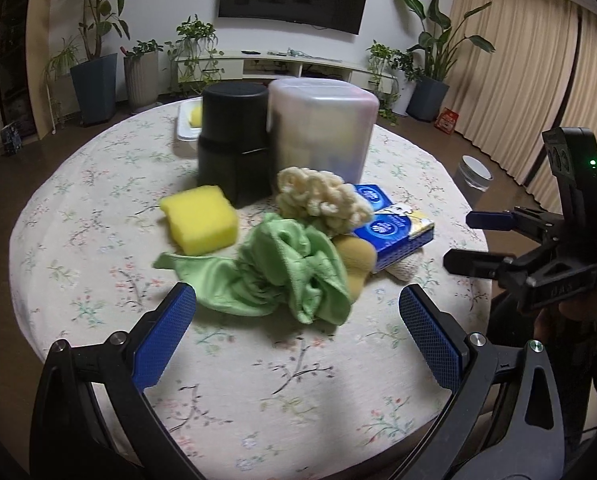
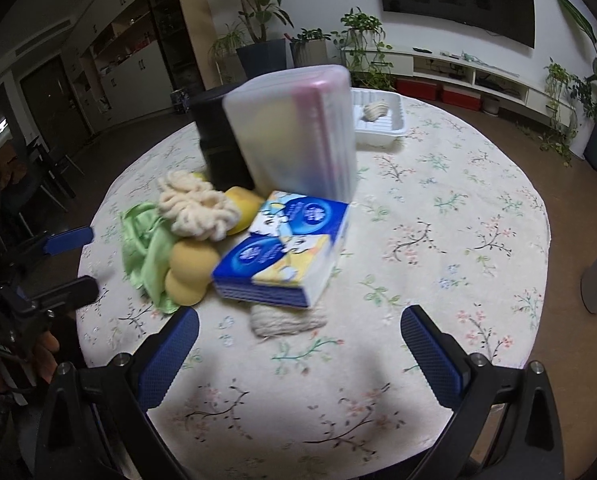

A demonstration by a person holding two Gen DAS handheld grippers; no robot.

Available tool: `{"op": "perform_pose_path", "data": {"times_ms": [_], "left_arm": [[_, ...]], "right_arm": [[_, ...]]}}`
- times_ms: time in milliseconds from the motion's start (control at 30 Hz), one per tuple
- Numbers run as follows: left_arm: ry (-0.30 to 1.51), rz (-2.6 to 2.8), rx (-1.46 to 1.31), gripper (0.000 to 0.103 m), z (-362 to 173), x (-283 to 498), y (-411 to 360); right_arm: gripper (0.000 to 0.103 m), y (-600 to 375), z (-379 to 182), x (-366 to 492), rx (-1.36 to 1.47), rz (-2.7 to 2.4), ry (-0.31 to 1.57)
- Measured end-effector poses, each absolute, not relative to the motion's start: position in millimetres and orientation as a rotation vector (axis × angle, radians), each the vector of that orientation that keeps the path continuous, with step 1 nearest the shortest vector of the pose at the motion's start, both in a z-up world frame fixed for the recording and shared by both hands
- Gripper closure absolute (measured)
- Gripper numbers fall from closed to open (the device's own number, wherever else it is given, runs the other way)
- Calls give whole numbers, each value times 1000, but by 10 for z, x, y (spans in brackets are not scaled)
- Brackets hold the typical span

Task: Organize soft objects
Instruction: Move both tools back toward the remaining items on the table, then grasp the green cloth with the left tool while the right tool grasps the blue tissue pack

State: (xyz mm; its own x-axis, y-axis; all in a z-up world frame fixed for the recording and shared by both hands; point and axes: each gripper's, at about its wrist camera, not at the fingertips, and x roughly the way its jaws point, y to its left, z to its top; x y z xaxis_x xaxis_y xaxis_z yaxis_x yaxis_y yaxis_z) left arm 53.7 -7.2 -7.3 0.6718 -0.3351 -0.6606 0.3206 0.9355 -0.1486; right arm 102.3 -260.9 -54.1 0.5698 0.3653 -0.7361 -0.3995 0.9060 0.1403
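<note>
A crumpled green cloth (image 1: 286, 272) lies on the round table just beyond my open, empty left gripper (image 1: 298, 320). Around it lie a yellow sponge block (image 1: 202, 220), a cream knitted scrubber (image 1: 322, 200), a tan rounded sponge (image 1: 356, 264) and blue tissue packs (image 1: 394, 236). In the right wrist view the tissue packs (image 2: 286, 248) sit just ahead of my open, empty right gripper (image 2: 298, 340), over a cream knitted pad (image 2: 282, 322). The scrubber (image 2: 194, 208), tan sponge (image 2: 188, 268) and green cloth (image 2: 146, 248) lie left of them.
A black container (image 1: 234, 144) and a translucent lidded bin (image 1: 322, 128) stand behind the pile. A white tray (image 2: 378, 120) holding a cream item sits at the far side. The floral tablecloth (image 2: 438, 220) covers the table. A grey bin (image 1: 474, 176) stands on the floor.
</note>
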Motion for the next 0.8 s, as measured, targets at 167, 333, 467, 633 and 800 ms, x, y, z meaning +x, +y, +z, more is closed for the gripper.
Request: {"op": "perform_pose_path", "data": {"times_ms": [167,333,467,633,800], "left_arm": [[662,-379,-129,0,-52,537,-19],[788,-331,-133,0,-112,747,-25],[922,-272,-70,0,-291,922,-115],[915,-271,-71,0,-365,972,-94],[910,-287,-70,0,-389,1031,-74]], "right_arm": [[0,-2525,-525,978,-56,452,849],[0,-2523,-567,1086,-59,438,864],[0,-2498,-602,1184,-73,432,869],[0,-2372,-608,1236,-127,424,880],[0,-2325,-640,1348,-115,409,918]]}}
